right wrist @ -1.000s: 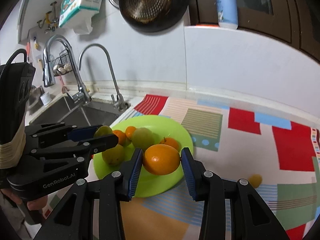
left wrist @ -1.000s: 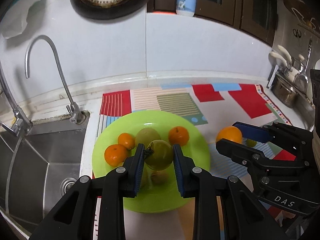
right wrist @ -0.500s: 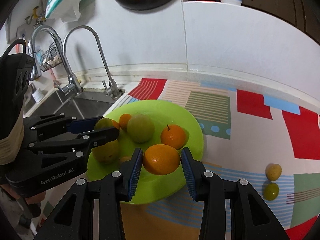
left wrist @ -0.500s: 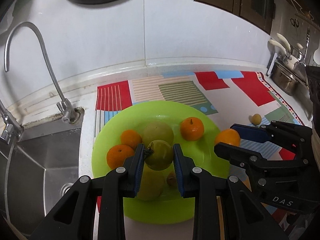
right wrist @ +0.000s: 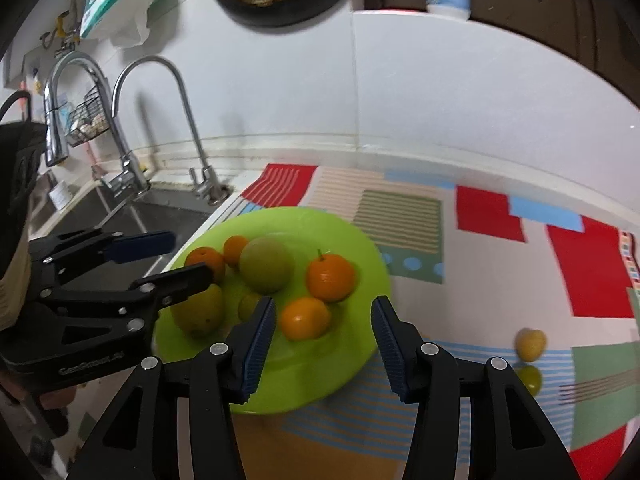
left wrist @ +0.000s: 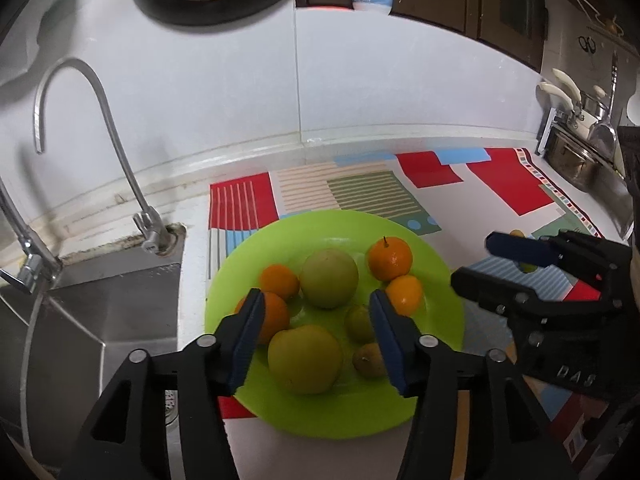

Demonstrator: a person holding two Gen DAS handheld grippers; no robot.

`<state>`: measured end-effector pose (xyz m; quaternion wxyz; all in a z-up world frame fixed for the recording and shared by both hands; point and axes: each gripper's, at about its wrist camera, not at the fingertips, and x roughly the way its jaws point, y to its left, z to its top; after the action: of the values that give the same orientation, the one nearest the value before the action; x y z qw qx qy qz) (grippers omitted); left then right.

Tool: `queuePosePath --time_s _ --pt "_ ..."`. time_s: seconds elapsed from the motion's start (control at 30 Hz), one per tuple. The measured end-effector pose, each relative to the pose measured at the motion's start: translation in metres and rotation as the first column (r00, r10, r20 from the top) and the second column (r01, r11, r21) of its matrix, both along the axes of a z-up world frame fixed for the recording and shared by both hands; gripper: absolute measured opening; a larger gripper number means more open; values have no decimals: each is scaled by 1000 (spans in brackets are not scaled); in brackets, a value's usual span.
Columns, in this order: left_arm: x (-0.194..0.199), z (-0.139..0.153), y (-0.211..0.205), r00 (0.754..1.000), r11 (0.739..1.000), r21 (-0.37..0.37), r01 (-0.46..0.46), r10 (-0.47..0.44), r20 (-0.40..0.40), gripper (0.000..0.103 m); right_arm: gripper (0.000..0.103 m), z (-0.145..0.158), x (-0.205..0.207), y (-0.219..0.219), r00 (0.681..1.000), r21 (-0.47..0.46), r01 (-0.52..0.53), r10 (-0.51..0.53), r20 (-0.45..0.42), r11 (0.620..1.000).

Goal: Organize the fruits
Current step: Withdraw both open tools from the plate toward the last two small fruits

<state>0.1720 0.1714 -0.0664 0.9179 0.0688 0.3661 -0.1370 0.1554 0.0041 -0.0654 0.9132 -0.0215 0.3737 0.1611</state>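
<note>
Right wrist view: we've both hand-held grippers, left [right wrist: 182, 258] and right [right wrist: 322, 330], just opening, empty, over the green plate [right wrist: 362, 350] of fruit; two small fruits [right wrist: 530, 345] remain right on the worktop.

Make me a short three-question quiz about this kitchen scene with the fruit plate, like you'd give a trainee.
1. True or false: the right gripper is clamped on an orange.
2. How many small fruits lie on the patterned mat, off the green plate?
3. Which side of the plate is the sink on, seen from the left wrist camera?

Key
1. False. Its jaws have just been opening; the orange lies on the plate between them, untouched.
2. Two: a yellow fruit and a green fruit.
3. The left.
</note>
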Motion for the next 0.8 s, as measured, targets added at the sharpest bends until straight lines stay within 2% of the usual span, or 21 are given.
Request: queuePosePath --time_s 0.07,0.23,0.53,0.8 --pt "-8 4 -1 1000 1000 5 -6 6 18 60 60 6 -6 -6 999 -5 30 -30 17 1000" --pt "-25 14 -4 999 1000 -7 -19 20 43 68 68 18 -21 -20 995 3 86 -86 55 996" --pt "-55 35 -21 992 1000 0 5 -5 126 77 69 44 -58 -43 977 -13 152 -148 151 988" --pt "-72 47 -45 985 1000 -7 26 -24 172 78 69 56 -78 -67 965 -4 192 -188 185 981"
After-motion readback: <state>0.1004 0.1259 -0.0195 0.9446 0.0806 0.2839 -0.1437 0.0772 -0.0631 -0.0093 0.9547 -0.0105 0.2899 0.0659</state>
